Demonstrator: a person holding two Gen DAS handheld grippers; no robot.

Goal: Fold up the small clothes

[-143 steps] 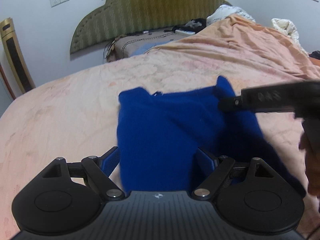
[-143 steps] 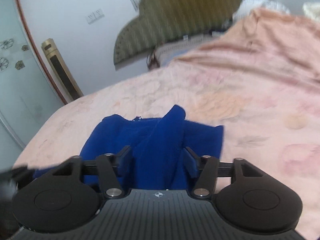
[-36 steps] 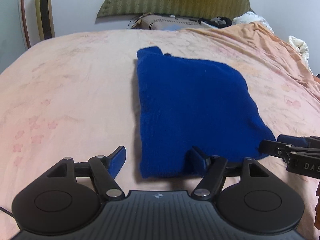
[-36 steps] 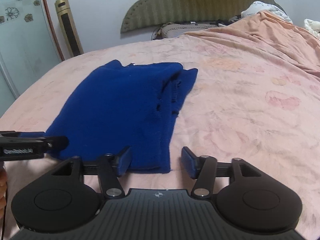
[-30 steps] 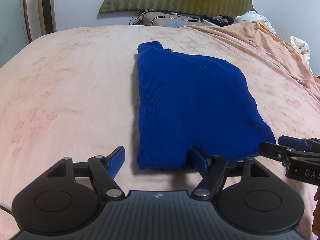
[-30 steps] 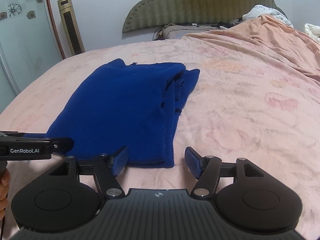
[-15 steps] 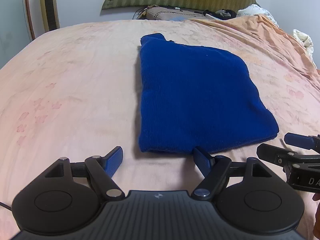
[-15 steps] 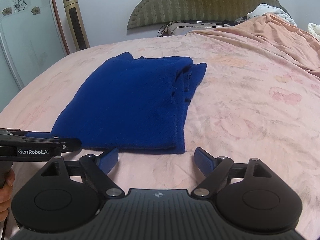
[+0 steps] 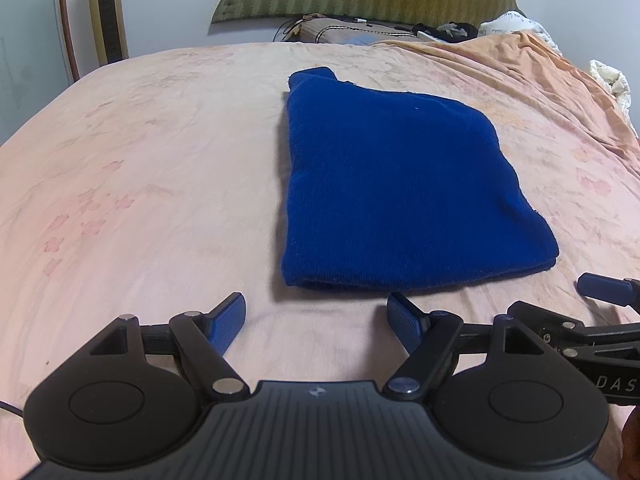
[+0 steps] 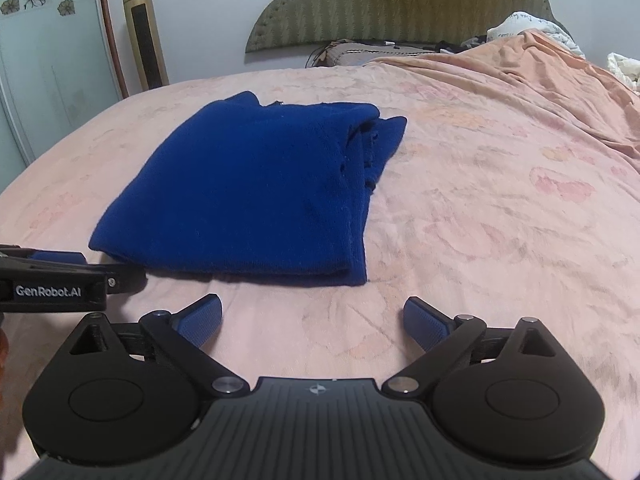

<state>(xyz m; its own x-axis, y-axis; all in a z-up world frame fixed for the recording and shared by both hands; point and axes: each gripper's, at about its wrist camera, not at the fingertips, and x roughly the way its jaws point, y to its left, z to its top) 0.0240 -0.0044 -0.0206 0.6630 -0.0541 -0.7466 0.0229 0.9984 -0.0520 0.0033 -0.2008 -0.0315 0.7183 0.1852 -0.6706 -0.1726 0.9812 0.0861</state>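
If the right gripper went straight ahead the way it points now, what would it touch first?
Most likely the bare pink bedsheet. The right gripper, jaws open and empty after just opening, tilts down at the bed, and the near edge of the folded blue sweater lies a little further on and mostly leftward. Depth is hard to judge.

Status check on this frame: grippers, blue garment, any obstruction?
Left gripper open, empty. Right gripper open, jaws just widened, nothing between. Blue garment folded flat on bedspread, untouched. Nothing in the way.
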